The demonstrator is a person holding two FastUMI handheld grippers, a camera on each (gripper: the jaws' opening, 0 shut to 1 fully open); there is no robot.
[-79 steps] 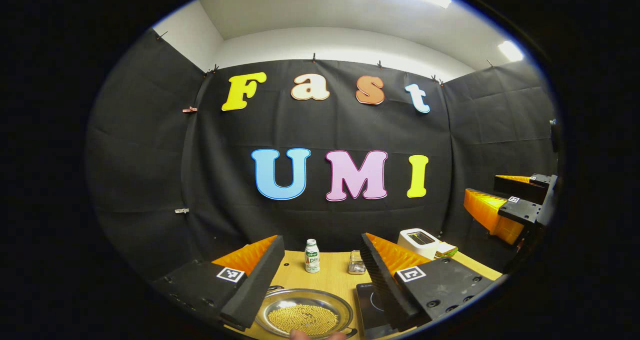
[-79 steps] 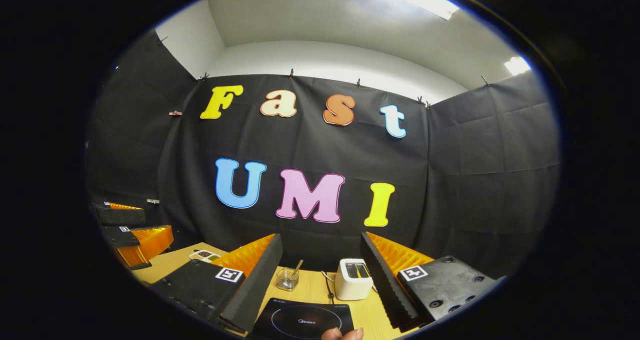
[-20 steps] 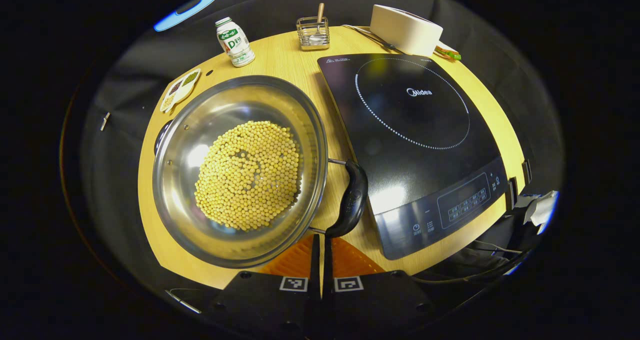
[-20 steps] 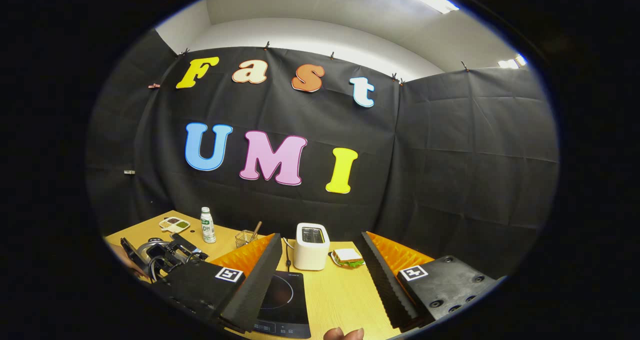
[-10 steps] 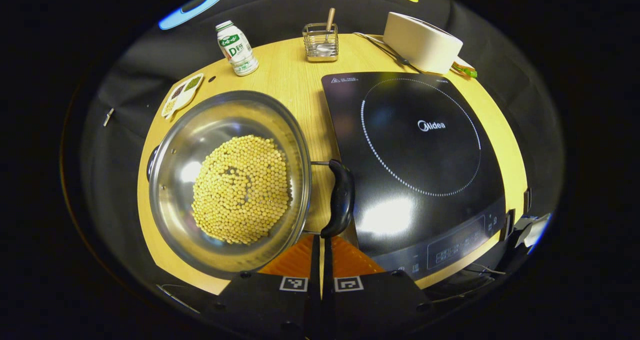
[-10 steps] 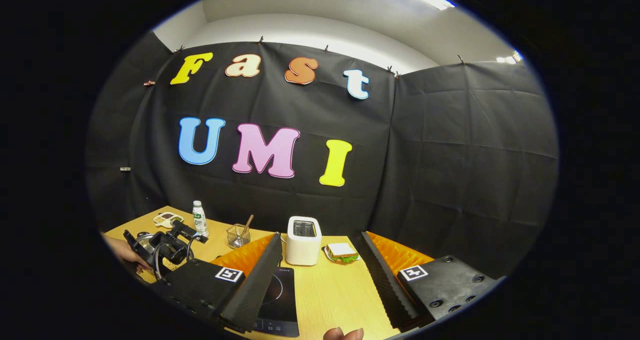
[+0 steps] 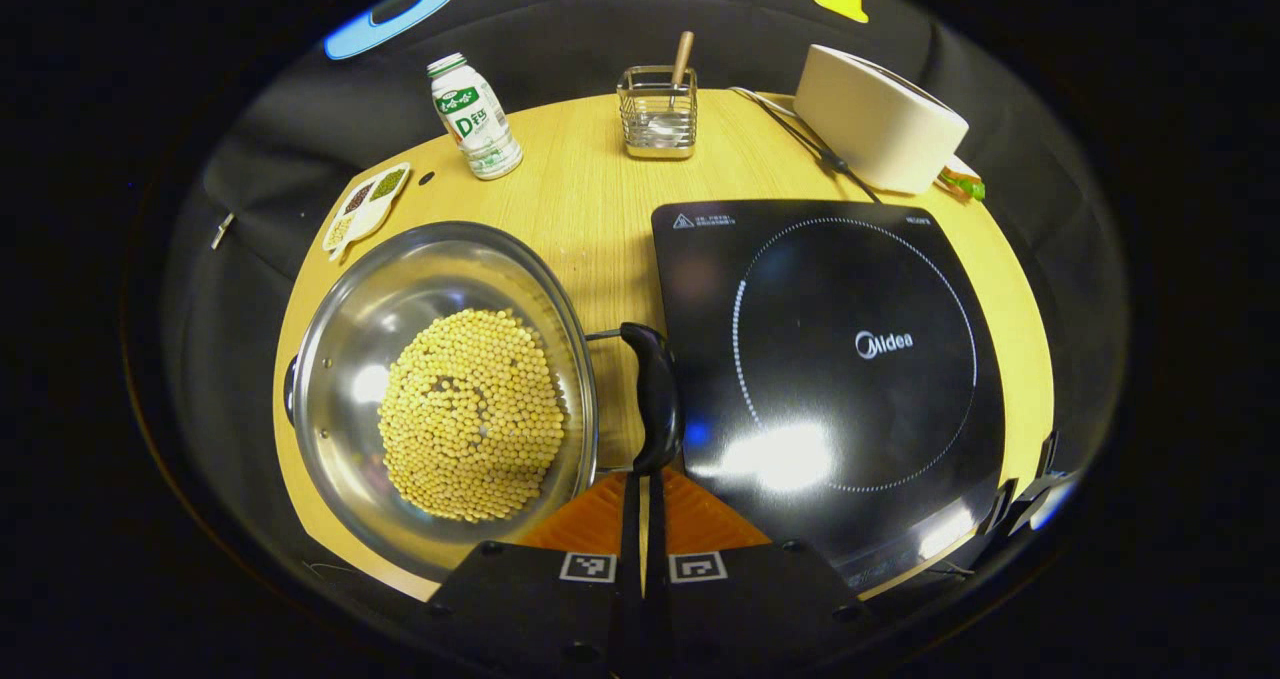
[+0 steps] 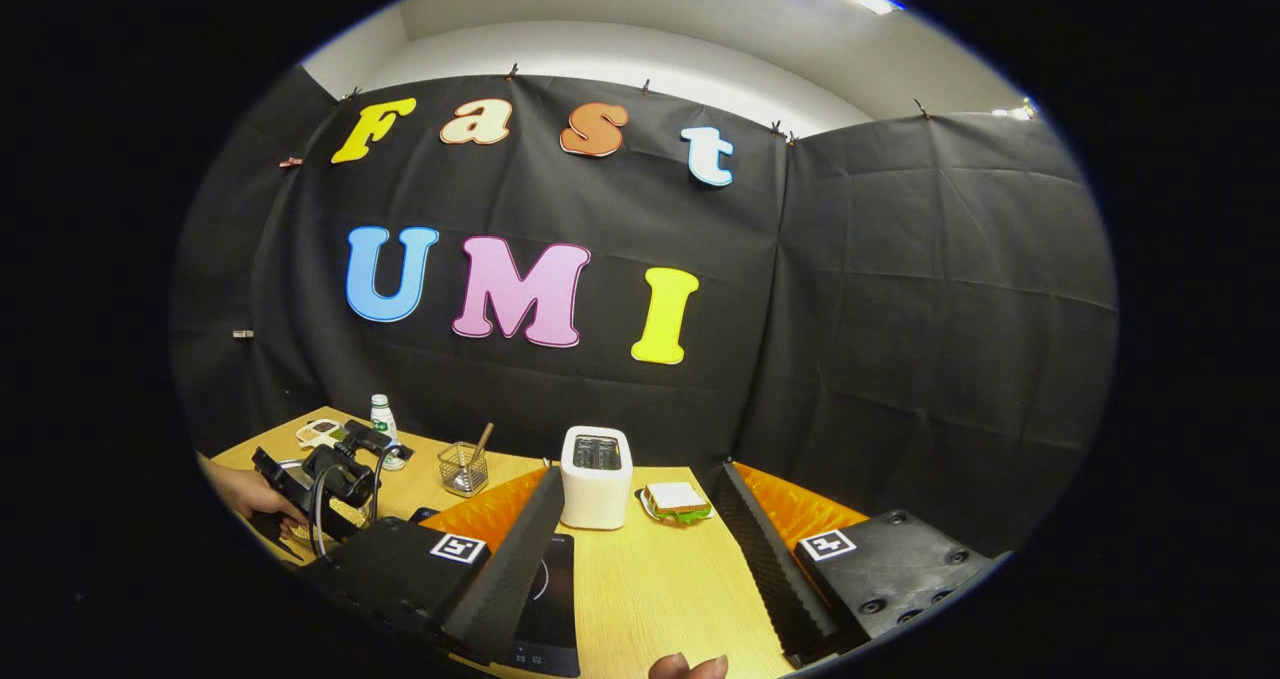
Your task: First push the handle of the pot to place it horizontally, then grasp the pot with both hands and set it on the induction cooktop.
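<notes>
Left gripper view, fingers: the left gripper (image 7: 643,484) has its two fingers pressed together with no gap, holding nothing, tips at the near end of the pot handle (image 7: 655,396)
Left gripper view, contact: tips look to be touching the handle's near end, though the angle leaves this uncertain
Left gripper view, pot: the pot (image 7: 440,389) of yellow beans (image 7: 468,414) sits on the wooden table (image 7: 590,189), left of the induction cooktop (image 7: 840,359) and not yet on it
Left gripper view, handle axis: the long axis runs almost straight away from the fingertips, alongside the cooktop's left edge, between pot rim and cooktop
Left gripper view, nearer hand: the left one, so the push falls to it
Left gripper view, change: a second ago the handle's near end leaned towards the cooktop; now it lies closer to the pot rim and more in line with the fingers, and the pot sits lower and to the left in the picture
Right gripper view, fingers: the right gripper (image 8: 640,539) is spread wide, empty, above the table near the toaster (image 8: 595,477)
Right gripper view, other gripper: the left gripper shows far left in a person's hand (image 8: 245,494), well apart from the right
Right gripper view, change: little differs from a second ago; the toaster sits slightly further left
</notes>
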